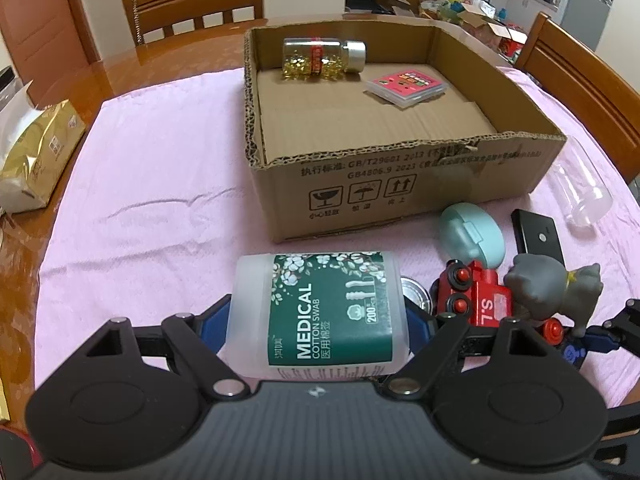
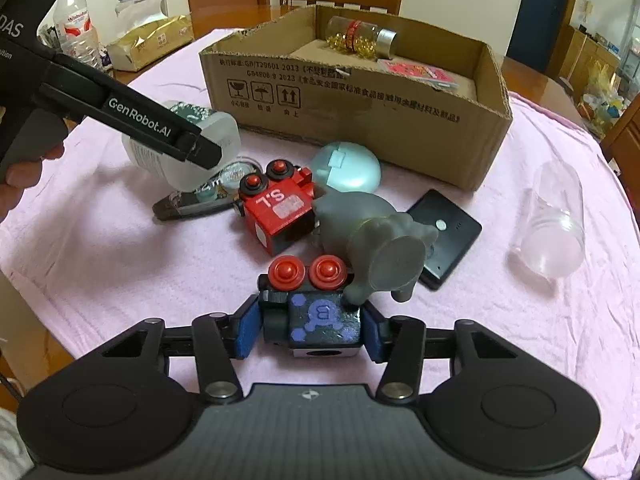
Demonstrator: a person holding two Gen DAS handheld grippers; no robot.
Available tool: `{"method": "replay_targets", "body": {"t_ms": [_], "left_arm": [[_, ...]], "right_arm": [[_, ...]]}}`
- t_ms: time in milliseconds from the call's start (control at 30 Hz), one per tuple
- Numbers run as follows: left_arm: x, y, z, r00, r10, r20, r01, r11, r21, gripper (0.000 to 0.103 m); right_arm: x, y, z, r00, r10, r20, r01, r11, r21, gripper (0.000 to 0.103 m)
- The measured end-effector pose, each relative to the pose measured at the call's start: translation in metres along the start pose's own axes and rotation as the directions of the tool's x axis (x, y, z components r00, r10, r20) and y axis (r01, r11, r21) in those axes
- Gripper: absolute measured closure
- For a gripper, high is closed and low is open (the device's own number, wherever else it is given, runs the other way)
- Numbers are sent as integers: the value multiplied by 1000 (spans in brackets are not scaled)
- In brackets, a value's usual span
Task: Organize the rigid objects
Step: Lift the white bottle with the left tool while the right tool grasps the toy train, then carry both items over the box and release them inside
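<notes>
A: The white plastic cotton-swab jar with the green label [image 1: 324, 316] is clamped in the left gripper [image 1: 320, 320], the dark blue toy train block [image 2: 320, 320] in the right gripper [image 2: 312, 330], near the pink cloth's [image 1: 160, 200] front edge.

B: Pickup is judged done; a lift into the open cardboard box [image 1: 400, 184] at the cloth's far edge is called for.

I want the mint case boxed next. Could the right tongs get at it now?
Probably not right now: the right tongs are shut on the dark blue toy block, and the grey elephant and red toy block lie before the mint case.
</notes>
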State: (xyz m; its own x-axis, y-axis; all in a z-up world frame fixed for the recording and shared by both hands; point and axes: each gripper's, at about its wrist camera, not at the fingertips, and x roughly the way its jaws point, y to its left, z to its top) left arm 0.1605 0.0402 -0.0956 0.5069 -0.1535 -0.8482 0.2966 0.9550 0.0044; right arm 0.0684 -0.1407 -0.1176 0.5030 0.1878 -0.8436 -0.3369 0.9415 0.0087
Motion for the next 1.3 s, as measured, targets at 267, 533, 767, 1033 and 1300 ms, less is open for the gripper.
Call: {"method": "replay_targets", "body": {"t_ms": [267, 533, 767, 1033, 1300], "left_arm": [[-8, 1, 2, 1000, -8, -4, 8, 998, 62, 21], [-18, -1, 6, 1000, -18, 13, 17, 996, 92, 21], [-30, -4, 15, 999, -35, 31, 31, 990, 140, 21], [-42, -8, 24, 998, -56, 41, 48, 984, 171, 21], [-56, -15, 45, 995, -63, 72, 46, 973, 225, 21]], "right_arm": [[-10, -4, -3, 997, 19, -70, -22, 999, -50, 47], [-31, -16, 3, 996, -59, -62, 50, 991, -126, 47], [-50, -23, 17, 998, -47, -31, 42, 990, -133, 47], [-64, -29, 33, 1000, -24, 14, 25, 992, -127, 47], [-73, -33, 61, 997, 6, 76, 5, 989, -147, 47]]}}
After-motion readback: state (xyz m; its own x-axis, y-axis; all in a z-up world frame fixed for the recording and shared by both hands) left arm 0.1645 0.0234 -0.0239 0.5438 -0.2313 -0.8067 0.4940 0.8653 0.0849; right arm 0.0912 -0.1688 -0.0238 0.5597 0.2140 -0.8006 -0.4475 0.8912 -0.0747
